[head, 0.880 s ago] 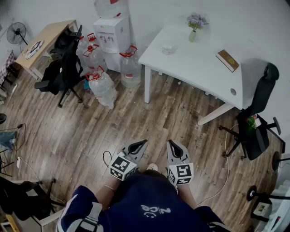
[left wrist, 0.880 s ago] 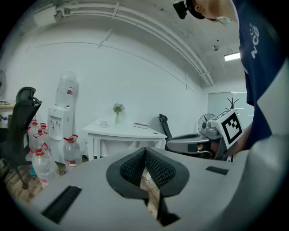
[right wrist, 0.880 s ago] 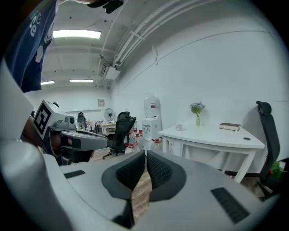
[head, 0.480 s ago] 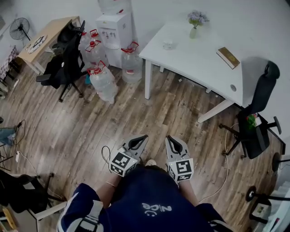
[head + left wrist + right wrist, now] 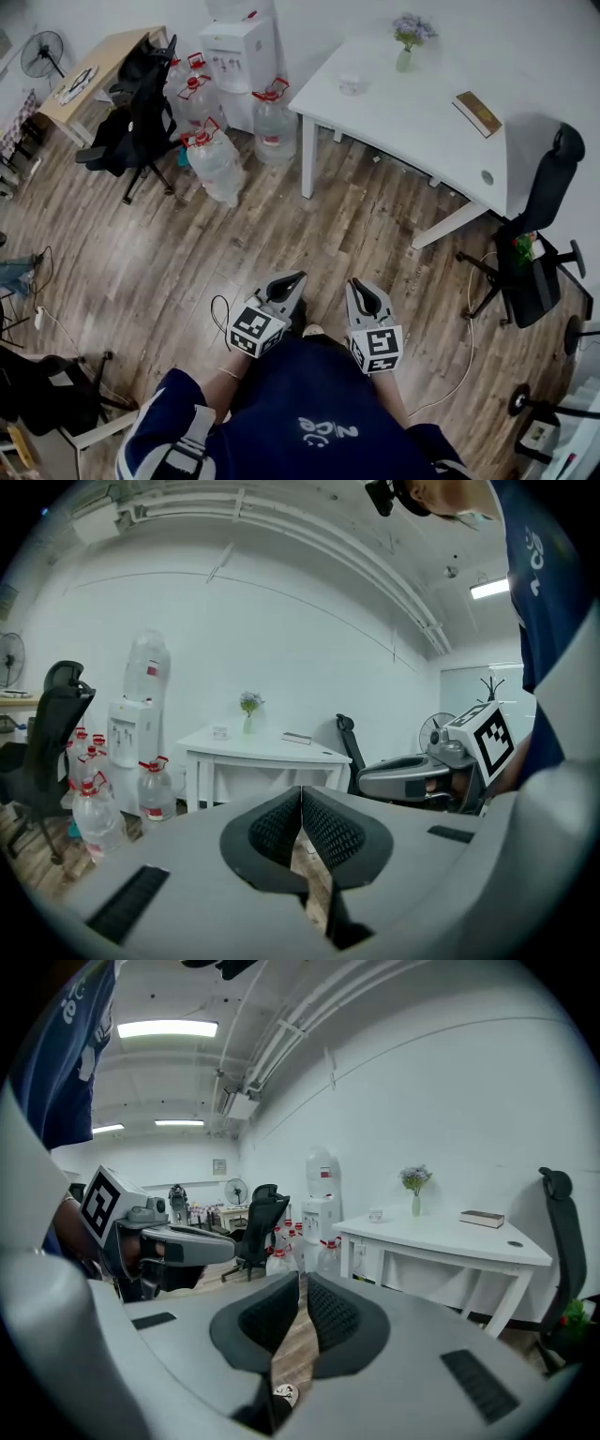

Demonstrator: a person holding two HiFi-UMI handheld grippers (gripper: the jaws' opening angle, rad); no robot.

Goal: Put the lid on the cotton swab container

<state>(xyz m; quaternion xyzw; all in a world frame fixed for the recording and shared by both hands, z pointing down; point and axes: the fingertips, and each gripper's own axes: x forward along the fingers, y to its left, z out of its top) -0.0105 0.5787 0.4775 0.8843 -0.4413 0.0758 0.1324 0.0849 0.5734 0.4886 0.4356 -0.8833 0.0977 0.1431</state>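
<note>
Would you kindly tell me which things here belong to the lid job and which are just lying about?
Job: small clear container on the white table; left gripper, shut and empty; right gripper, likewise.
Lying about: flower vase, book, water bottles, water dispenser, office chair.

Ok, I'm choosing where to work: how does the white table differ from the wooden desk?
The white table is white; the wooden desk is tan. The white table holds a vase of flowers, a book and a small clear container; the wooden desk holds a flat item. Both stand by the wall.
</note>
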